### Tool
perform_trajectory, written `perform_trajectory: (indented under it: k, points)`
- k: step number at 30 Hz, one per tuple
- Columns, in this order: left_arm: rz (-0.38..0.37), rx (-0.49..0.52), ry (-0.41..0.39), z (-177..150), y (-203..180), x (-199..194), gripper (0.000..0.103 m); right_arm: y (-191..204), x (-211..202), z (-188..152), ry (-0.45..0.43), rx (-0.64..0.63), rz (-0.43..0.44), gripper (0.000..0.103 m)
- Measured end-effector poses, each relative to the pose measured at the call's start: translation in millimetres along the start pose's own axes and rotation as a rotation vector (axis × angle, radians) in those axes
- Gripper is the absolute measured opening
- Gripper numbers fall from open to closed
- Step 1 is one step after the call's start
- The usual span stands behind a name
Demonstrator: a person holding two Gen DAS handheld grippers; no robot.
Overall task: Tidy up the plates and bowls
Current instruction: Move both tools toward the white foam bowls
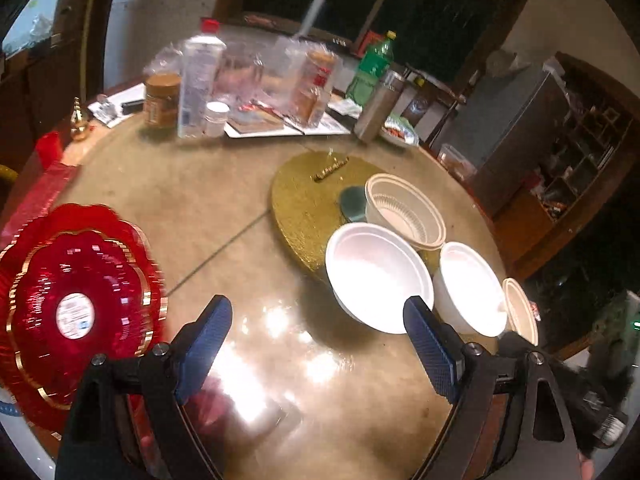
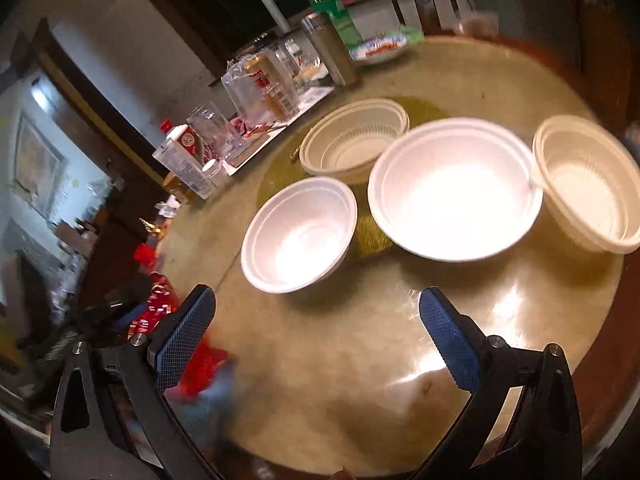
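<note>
Several white bowls stand on a round table. In the left wrist view a white foam bowl (image 1: 378, 276) sits just ahead of my open, empty left gripper (image 1: 318, 312), with a second foam bowl (image 1: 468, 288), a ribbed plastic bowl (image 1: 404, 210) behind and another at the edge (image 1: 520, 310). A stack of red scalloped plates (image 1: 76, 312) lies at the left. In the right wrist view my right gripper (image 2: 316, 304) is open and empty, short of a small foam bowl (image 2: 298, 234), a large foam bowl (image 2: 454, 188) and two ribbed bowls (image 2: 354, 140) (image 2: 588, 184).
A gold round board (image 1: 304, 196) lies under the bowls at the table's middle. Bottles, jars, a glass mug and papers (image 1: 240, 88) crowd the far side. A green bottle (image 2: 336, 12) and steel flask (image 2: 330, 46) stand at the back. The table edge (image 2: 600, 400) curves close at right.
</note>
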State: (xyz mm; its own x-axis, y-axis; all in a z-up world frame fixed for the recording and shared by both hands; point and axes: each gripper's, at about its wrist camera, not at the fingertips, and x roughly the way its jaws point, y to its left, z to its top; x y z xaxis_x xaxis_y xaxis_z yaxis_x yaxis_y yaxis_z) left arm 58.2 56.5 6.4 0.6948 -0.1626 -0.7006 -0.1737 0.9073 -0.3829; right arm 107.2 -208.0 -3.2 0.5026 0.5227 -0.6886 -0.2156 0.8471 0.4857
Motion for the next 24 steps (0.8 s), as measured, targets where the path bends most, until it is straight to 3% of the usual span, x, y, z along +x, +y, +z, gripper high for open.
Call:
perform_trajectory:
  k: [6, 13, 19, 24]
  points:
    - [0.017, -0.012, 0.065, 2.9, -4.1, 36.4, 0.088, -11.8, 3.6, 1.9, 0.012, 0.074, 0.067, 0.103]
    - [0.017, -0.055, 0.094, 9.5, -3.8, 65.4, 0.088, -17.0, 39.7, 6.4, 0.076, 0.176, 0.152, 0.103]
    - [0.067, -0.029, 0.07, 14.0, -8.2, 75.3, 0.088, -27.3, 68.0, 8.7, 0.098, 0.271, 0.183, 0.102]
    - [0.092, -0.007, 0.066, 16.1, -11.2, 85.9, 0.088, -27.2, 82.8, 16.2, 0.1, 0.29, 0.168, 0.094]
